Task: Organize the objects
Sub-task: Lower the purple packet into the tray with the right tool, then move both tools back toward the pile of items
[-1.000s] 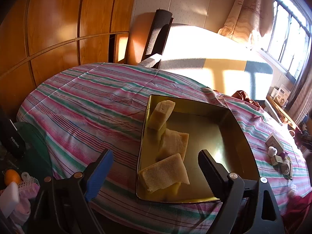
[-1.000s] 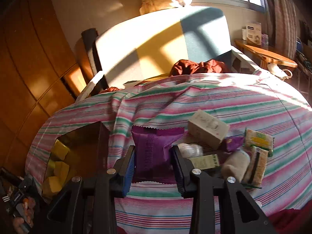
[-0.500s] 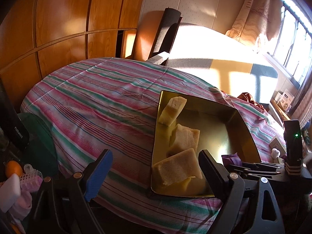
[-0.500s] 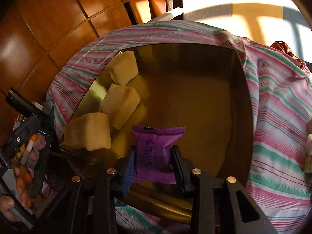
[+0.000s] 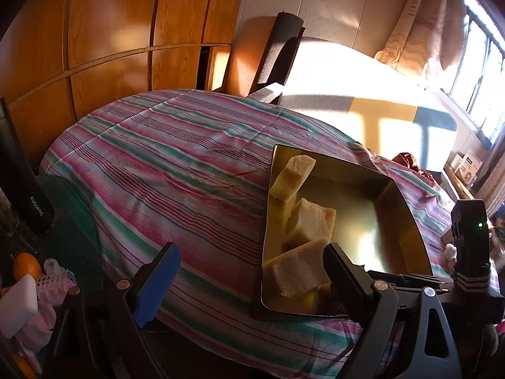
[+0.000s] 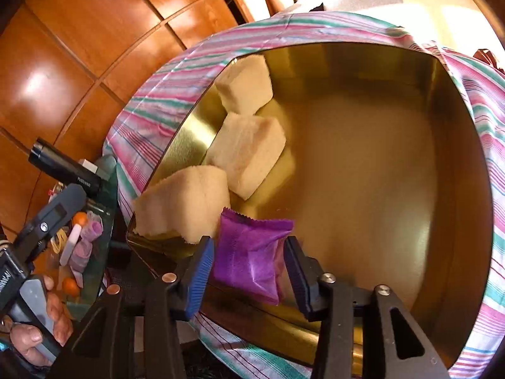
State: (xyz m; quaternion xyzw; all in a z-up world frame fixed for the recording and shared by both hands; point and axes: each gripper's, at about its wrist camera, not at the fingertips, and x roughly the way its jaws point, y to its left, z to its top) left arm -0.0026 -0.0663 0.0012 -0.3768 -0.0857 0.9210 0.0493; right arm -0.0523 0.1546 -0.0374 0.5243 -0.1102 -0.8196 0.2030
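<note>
A gold metal tray (image 6: 454, 132) sits on the striped tablecloth (image 5: 176, 170) and holds three pale sponge blocks (image 6: 249, 154) along its left side. My right gripper (image 6: 249, 260) holds a purple snack packet (image 6: 249, 259) over the tray's near left corner, next to the nearest block (image 6: 186, 202). The fingers have spread and the packet sits loosely between them, tilted. In the left wrist view the tray (image 5: 404, 208) lies right of centre. My left gripper (image 5: 249, 281) is open and empty at the table's near edge, its right finger in front of the tray.
A glass side shelf (image 6: 94, 221) at the left carries oranges, a black flask (image 5: 22, 186) and small toiletries. A chair (image 5: 281, 53) and a sunlit bed stand beyond the table. More small items lie on the cloth at the far right (image 5: 449, 251).
My right gripper has come lower and closer into the tray's near left corner, and its fingers have widened around the purple packet, which has tilted. The left gripper has shifted slightly left.
</note>
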